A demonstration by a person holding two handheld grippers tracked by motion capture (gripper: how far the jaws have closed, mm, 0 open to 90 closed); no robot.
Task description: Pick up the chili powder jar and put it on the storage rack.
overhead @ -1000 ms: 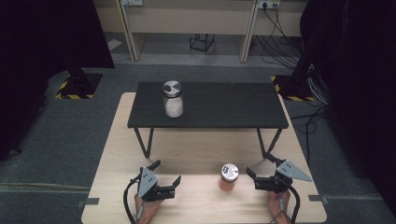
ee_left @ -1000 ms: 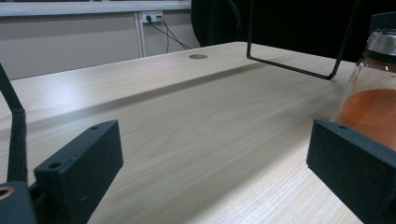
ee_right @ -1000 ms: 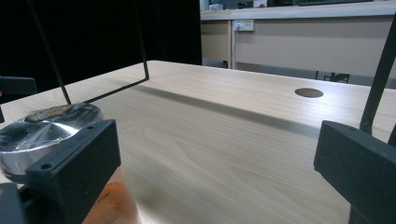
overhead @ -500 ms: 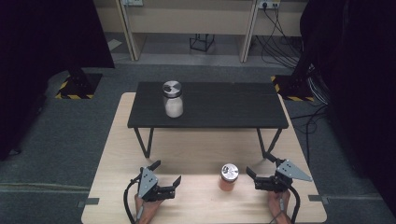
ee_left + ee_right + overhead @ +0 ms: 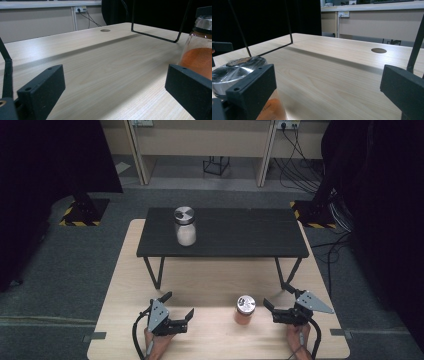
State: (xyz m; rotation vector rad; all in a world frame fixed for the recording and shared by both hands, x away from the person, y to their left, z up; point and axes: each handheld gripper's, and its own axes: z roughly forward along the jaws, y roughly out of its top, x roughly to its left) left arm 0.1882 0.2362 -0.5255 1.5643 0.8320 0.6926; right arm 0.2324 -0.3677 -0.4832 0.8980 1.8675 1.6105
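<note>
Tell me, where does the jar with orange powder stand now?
In the high view the jar with orange powder stands upright on the wooden table, near its front edge, between the left gripper and the right gripper, closer to the right one.

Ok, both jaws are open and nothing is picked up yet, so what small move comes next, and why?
Probably slide the right hand-held gripper sideways toward the orange spice jar until its open jaws sit either side of the glass. The jar stands upright on the table between both grippers, closer to the right one, untouched. The left hand-held gripper is also open but farther off.
</note>
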